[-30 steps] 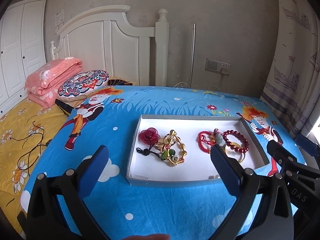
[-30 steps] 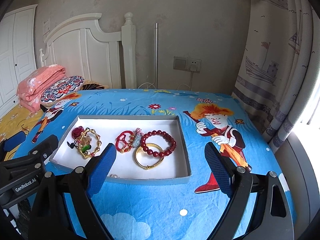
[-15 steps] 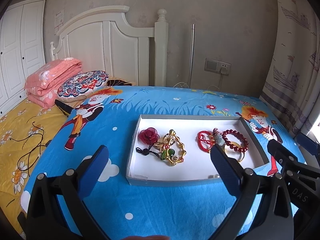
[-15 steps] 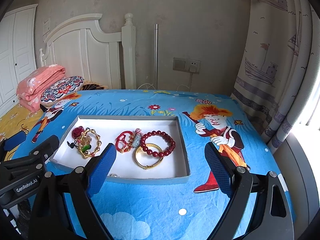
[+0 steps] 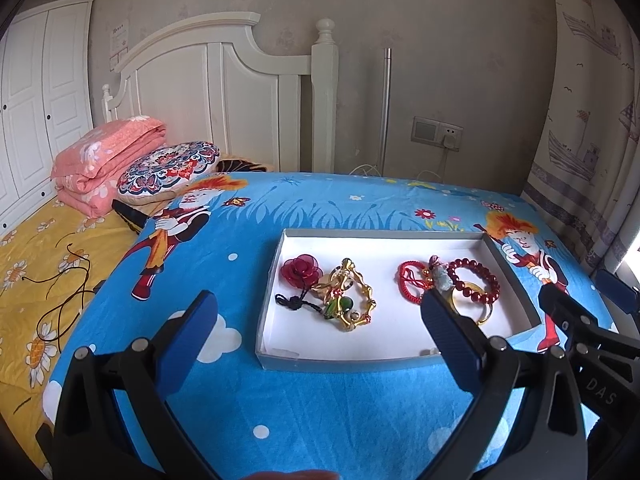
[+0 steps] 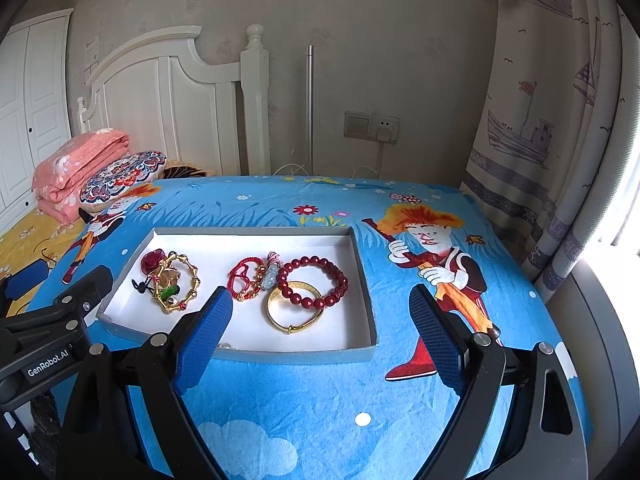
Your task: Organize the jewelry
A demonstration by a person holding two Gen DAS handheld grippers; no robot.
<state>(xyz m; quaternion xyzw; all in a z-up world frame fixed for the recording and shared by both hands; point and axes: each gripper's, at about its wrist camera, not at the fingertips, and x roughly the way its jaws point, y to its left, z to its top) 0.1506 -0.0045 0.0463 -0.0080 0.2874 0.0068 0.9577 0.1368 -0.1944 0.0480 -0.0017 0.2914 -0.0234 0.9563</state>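
A shallow grey box with a white floor lies on a blue cartoon cloth. In it lie a red fabric rose, a gold chain bracelet with a green stone, a red cord bracelet, a dark red bead bracelet and a gold bangle. My left gripper is open and empty, above the cloth in front of the box. My right gripper is open and empty, near the box's front right corner.
The cloth-covered surface stands beside a bed with a yellow quilt, a pink folded blanket and a patterned cushion. A white headboard and a wall are behind. A curtain hangs at the right.
Both grippers have drifted slightly; the box sits a touch differently in each view. Both stay open and empty. The jewelry has not moved.
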